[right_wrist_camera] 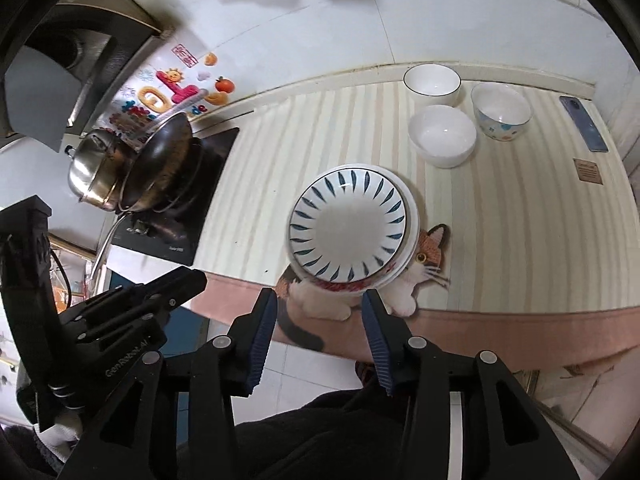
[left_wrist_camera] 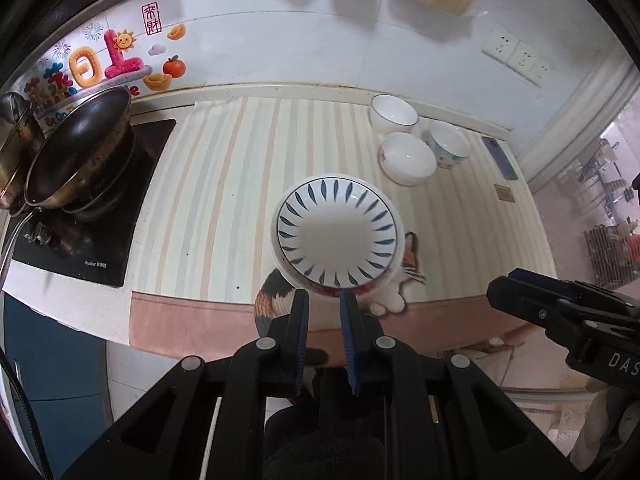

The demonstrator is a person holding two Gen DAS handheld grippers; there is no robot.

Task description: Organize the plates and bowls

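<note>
A stack of plates rests on the striped mat near the counter's front edge, topped by a white plate with blue leaf marks (left_wrist_camera: 338, 232) (right_wrist_camera: 350, 226). At the back right stand three bowls: a white one with a dark rim (left_wrist_camera: 394, 114) (right_wrist_camera: 432, 84), a plain white one (left_wrist_camera: 408, 158) (right_wrist_camera: 442, 136) and a dotted one (left_wrist_camera: 448, 144) (right_wrist_camera: 502, 110). My left gripper (left_wrist_camera: 324, 300) hangs above the stack's near edge, its jaws almost together and empty. My right gripper (right_wrist_camera: 320, 298) is open and empty, also above and in front of the stack.
A dark wok (left_wrist_camera: 80, 144) (right_wrist_camera: 168, 160) sits on the black hob (left_wrist_camera: 100, 240) at the left, beside a steel pot (right_wrist_camera: 96, 172). A phone (right_wrist_camera: 584, 124) lies at the far right of the counter. Wall sockets (left_wrist_camera: 516, 56) are behind.
</note>
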